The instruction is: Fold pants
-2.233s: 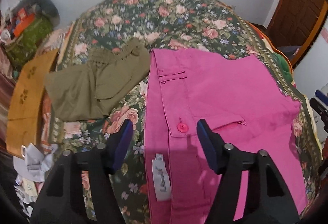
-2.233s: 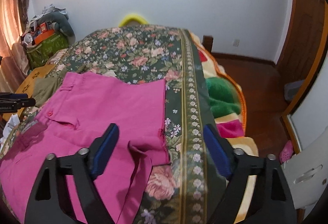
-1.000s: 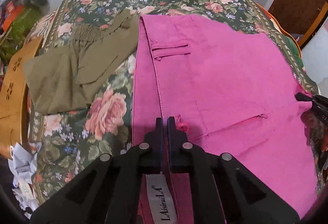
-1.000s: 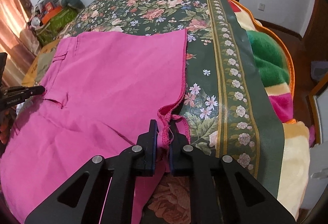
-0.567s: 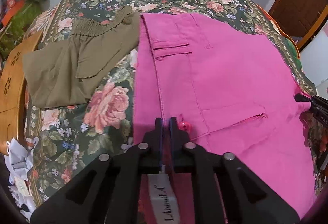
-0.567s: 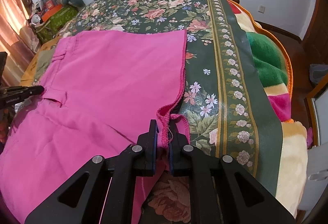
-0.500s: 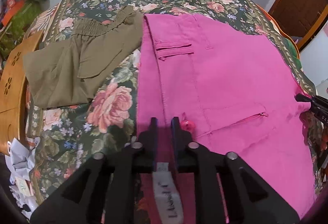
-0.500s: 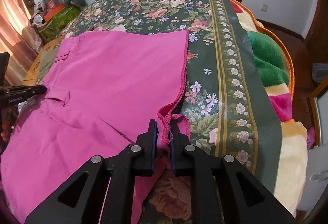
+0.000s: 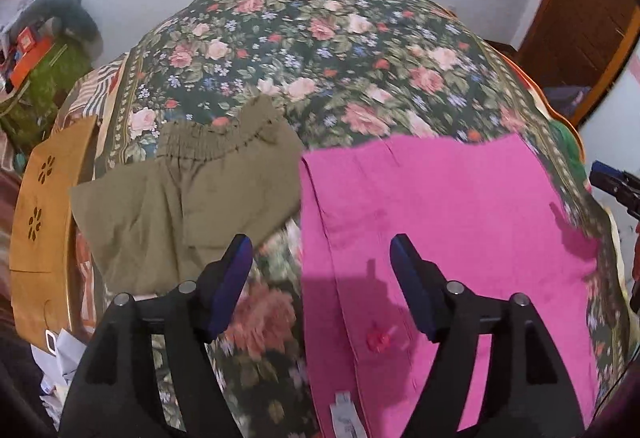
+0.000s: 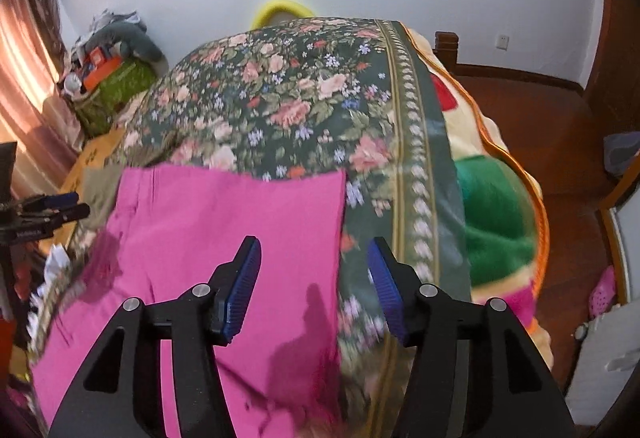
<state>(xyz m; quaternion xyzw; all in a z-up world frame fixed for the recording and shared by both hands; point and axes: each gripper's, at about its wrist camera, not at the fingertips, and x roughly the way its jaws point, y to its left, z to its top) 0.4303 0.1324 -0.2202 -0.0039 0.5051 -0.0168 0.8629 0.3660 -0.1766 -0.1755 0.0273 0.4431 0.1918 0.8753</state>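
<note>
The pink pants (image 9: 440, 222) lie flat on the floral bedspread (image 9: 320, 49), waistband at the left with a pink button (image 9: 378, 340) and a white label (image 9: 344, 416). My left gripper (image 9: 320, 270) is open and empty above the waistband edge. In the right wrist view the pink pants (image 10: 224, 238) spread to the left, and my right gripper (image 10: 314, 274) is open and empty above their right hem. Each gripper shows at the edge of the other's view.
Folded olive pants (image 9: 188, 197) lie left of the pink ones. A wooden board (image 9: 40, 205) and clutter sit at the bed's left side. A green and striped blanket (image 10: 496, 230) hangs off the right edge, above a wooden floor (image 10: 560, 141).
Both grippers were shut on the pink pants, left on the waistband, right on the hem. Both have let go, opened wide and lifted back.
</note>
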